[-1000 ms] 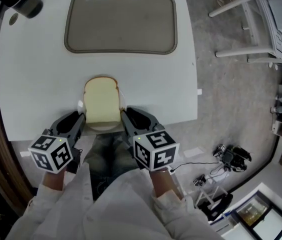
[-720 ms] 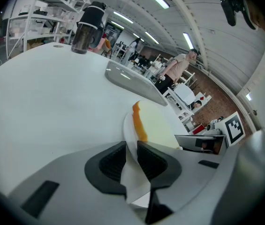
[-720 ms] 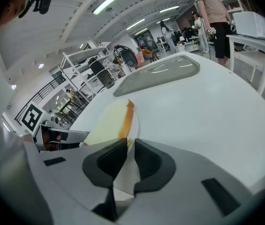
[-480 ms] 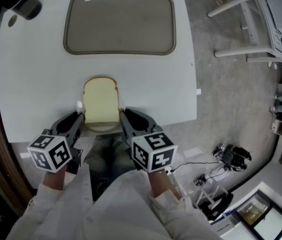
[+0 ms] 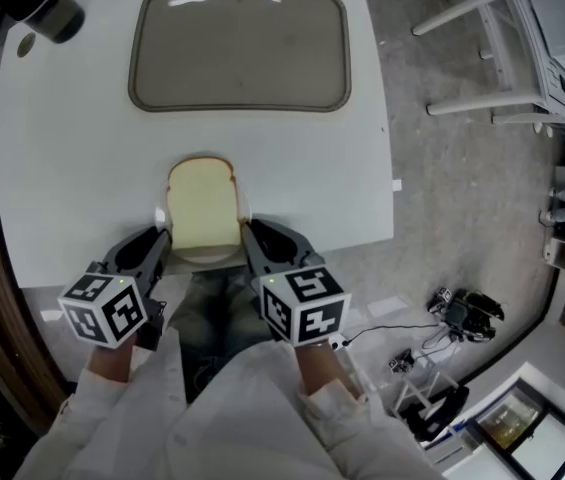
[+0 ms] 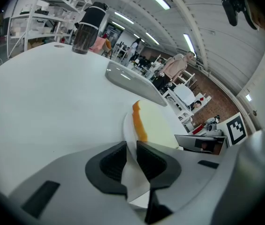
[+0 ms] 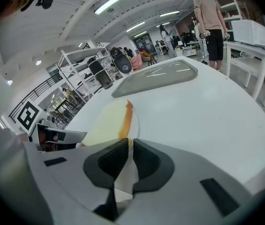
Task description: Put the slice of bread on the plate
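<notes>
A slice of bread (image 5: 203,205) with a brown crust lies flat on a small white plate (image 5: 208,257) at the near edge of the white table (image 5: 72,168). My left gripper (image 5: 161,239) is shut on the plate's left rim and my right gripper (image 5: 249,234) on its right rim. In the left gripper view the thin white plate (image 6: 127,128) rim runs between the closed jaws of the left gripper (image 6: 131,156), with the bread (image 6: 155,128) just beyond. The right gripper view shows the right gripper (image 7: 129,156) likewise clamped on the plate (image 7: 135,124), the bread (image 7: 108,122) to its left.
A large grey tray (image 5: 240,43) lies at the far side of the table. A black cup (image 5: 50,6) stands at the far left corner. White frames and cables are on the floor (image 5: 462,198) to the right. People stand in the background of both gripper views.
</notes>
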The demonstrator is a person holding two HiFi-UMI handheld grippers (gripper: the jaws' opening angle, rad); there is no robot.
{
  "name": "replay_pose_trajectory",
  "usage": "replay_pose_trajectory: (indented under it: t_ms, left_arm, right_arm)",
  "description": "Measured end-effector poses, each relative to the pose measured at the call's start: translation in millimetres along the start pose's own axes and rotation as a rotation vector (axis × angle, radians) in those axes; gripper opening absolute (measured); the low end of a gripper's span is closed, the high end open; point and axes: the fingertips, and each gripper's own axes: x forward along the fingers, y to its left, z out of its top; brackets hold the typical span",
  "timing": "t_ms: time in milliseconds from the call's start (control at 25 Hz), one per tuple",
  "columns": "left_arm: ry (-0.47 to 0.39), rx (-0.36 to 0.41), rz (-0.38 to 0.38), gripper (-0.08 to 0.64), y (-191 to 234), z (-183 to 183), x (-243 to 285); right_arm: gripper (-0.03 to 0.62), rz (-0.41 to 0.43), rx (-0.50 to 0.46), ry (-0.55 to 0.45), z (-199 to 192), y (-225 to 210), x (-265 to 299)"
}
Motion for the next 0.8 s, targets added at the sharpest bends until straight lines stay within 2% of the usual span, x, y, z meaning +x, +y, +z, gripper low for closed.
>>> replay_pose_trajectory:
  t_ms: [320, 520, 800]
  left_arm:
    - [0.015, 0.053, 0.008, 0.072, 2.8, 0.7, -1.9]
    - [0.022, 0.056, -0.003, 0.072, 2.9, 4.6, -8.4]
    - [0.012, 0.084, -0.028, 0.072, 0.0, 22.2, -15.6]
  right_arm:
    - [0.04, -0.01, 0.037, -0.004, -3.7, 3.8, -0.9]
    - [0.04, -0.013, 0.055, -0.014, -0.8, 10.2, -4.1]
    - [0.04, -0.027, 0.084, -0.052, 11.2, 17.1, -9.0]
